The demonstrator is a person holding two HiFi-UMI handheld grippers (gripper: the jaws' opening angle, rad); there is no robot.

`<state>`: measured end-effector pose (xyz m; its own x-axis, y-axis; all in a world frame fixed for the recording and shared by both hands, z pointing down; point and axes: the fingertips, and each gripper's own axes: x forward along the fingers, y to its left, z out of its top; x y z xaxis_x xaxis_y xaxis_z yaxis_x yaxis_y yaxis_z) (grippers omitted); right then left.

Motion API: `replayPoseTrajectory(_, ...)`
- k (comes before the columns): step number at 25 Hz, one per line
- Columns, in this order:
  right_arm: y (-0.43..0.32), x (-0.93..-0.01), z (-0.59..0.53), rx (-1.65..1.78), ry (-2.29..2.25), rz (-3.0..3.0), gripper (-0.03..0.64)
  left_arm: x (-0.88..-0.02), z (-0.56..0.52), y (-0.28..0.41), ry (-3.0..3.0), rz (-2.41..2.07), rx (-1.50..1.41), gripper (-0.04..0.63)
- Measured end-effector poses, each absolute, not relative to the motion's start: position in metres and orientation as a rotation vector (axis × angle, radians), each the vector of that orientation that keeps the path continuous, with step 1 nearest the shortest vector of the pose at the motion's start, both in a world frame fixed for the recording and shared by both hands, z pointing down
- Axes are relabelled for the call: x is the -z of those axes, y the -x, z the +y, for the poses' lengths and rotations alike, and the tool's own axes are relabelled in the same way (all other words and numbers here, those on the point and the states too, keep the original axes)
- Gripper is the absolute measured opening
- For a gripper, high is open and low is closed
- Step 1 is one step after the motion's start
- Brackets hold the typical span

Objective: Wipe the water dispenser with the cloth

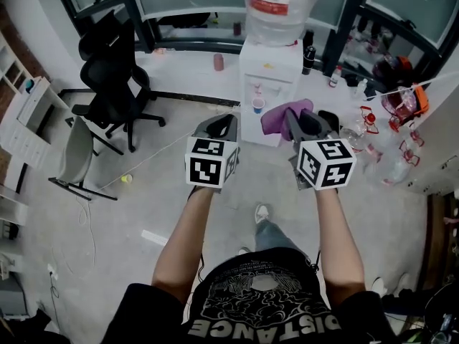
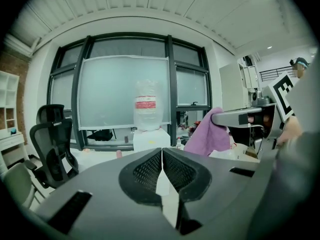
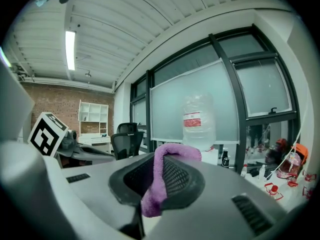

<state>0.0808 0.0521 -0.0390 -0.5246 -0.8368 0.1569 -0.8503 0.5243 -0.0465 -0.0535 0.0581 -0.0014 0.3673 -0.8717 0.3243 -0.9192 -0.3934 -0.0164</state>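
- The cloth (image 3: 159, 184) is purple and fleecy. It is pinched between the ribbed black pads of the right claw (image 1: 297, 124), with one fold draped over the tip and a tail hanging down between the pads.
- The right claw's jaws are clamped on the cloth. It is held up in the air, short of the water dispenser (image 1: 269, 84) and not touching it.
- The left claw (image 2: 162, 168) has its two mesh-textured pads pressed together at the tip with nothing between them. It is level with the right claw and just to its left.
- Each claw carries a white cube printed with black square markers.
- The water dispenser is a white boxy cabinet standing on the floor at the far side by the window, straight ahead of both claws.
- A clear ribbed plastic bottle (image 1: 280, 6) sits upside down on top of the dispenser. It has a red label (image 1: 269, 2) whose print is too small to read.
- A small cup (image 1: 258, 104) sits at the dispenser's front.
- A black mesh office chair (image 1: 115, 77) stands to the left, and a grey chair (image 1: 75, 153) stands nearer.
- The floor (image 1: 143, 206) is smooth grey concrete.
- The person's black shirt (image 1: 265, 314) shows the word "DISTANCE" in pale letters.
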Motion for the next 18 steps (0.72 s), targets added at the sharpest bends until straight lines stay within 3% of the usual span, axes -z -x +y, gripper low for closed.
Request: replayPoseTrajectory(18,-0.095,0.012,-0.135,-0.245,-1.532,-2.663,0.032,-0.014,-0.133,0.045,-2.484,-1.615,-0.498,0.028)
